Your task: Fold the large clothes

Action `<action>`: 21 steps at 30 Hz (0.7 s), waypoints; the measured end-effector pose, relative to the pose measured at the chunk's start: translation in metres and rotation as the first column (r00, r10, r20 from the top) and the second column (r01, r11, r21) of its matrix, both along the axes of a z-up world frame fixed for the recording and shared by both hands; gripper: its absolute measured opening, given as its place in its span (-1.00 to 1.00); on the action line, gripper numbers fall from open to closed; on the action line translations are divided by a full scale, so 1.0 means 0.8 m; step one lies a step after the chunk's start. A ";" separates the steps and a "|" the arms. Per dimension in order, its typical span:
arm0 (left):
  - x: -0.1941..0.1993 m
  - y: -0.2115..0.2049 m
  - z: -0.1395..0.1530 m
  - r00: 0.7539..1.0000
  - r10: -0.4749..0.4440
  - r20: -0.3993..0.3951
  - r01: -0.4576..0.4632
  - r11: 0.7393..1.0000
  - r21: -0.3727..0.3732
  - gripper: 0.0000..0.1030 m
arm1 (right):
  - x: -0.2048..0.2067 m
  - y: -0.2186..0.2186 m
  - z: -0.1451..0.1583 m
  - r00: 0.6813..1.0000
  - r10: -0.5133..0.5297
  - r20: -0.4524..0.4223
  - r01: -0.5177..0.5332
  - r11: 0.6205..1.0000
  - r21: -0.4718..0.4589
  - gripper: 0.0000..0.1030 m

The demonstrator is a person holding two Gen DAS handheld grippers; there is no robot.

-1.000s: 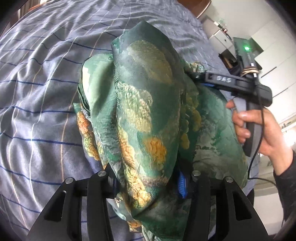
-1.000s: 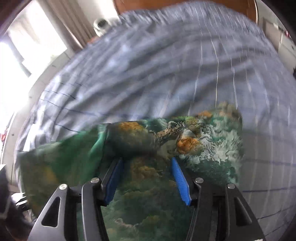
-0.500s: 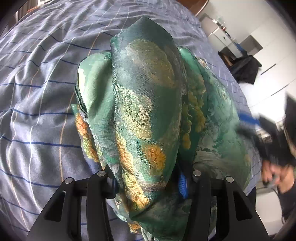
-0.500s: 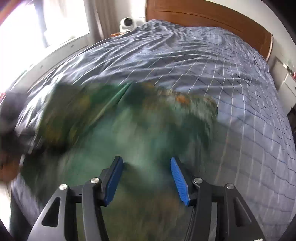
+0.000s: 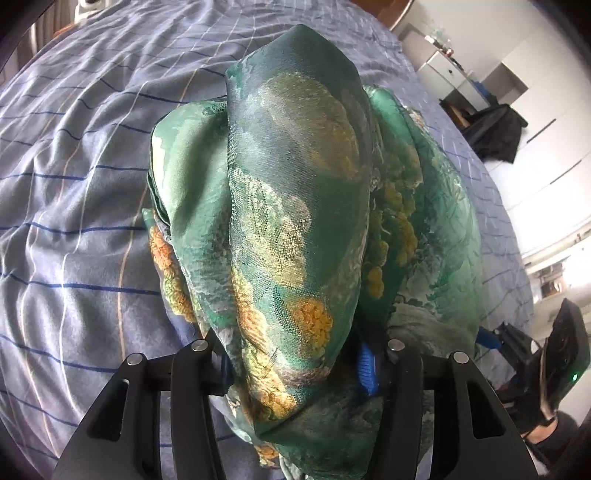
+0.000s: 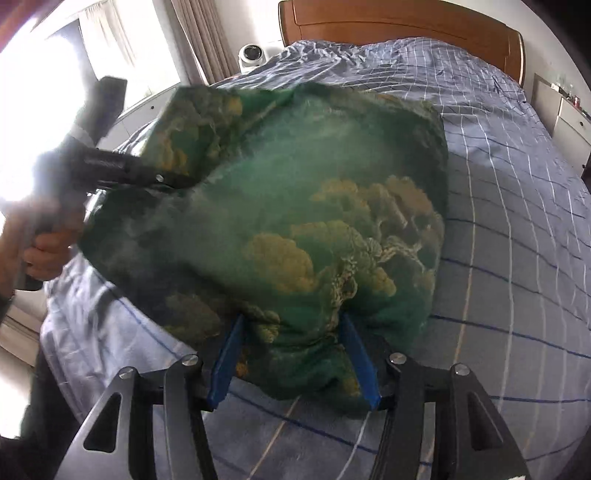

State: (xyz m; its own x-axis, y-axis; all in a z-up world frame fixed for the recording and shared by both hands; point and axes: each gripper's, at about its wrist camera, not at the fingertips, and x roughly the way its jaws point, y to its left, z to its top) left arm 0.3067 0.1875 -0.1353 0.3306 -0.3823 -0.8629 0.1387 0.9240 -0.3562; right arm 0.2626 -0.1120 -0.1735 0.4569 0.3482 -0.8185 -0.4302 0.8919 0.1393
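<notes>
A large green garment with yellow and orange floral print [image 5: 295, 221] lies bunched on the bed. My left gripper [image 5: 295, 365] is shut on a thick fold of it, which drapes over the fingers. In the right wrist view the garment [image 6: 295, 221] lies in front. My right gripper [image 6: 291, 362] stands with its blue pads [image 6: 227, 362] apart, and the near edge of the cloth bunches between them without being pinched. The left gripper [image 6: 173, 179] shows at the left of that view, and the right gripper [image 5: 484, 338] at the lower right of the left wrist view.
The bed has a blue-grey checked cover [image 5: 74, 184] and a wooden headboard [image 6: 406, 22]. A white round device [image 6: 253, 55] stands by the curtains. White cabinets [image 5: 546, 92] and a dark bag [image 5: 495, 133] stand past the bed's right side.
My right gripper let go of the far side of the garment, swung round to the near edge and now has cloth between its open pads. The left gripper has kept its hold.
</notes>
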 end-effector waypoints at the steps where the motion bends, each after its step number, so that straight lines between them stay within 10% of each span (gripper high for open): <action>1: -0.001 -0.001 0.001 1.000 0.004 0.003 -0.004 1.000 0.005 0.04 | -0.002 0.002 -0.003 1.000 0.001 0.015 -0.001 1.000 -0.008 0.11; 9: -0.033 -0.017 0.046 0.987 0.084 0.134 -0.104 0.983 0.148 0.57 | -0.026 -0.004 0.050 0.998 -0.015 0.066 0.015 1.000 -0.007 0.37; 21: -0.081 -0.017 0.105 0.950 0.083 0.303 -0.179 0.935 0.306 0.65 | -0.065 -0.035 0.106 0.986 -0.090 0.142 0.093 0.996 -0.017 0.42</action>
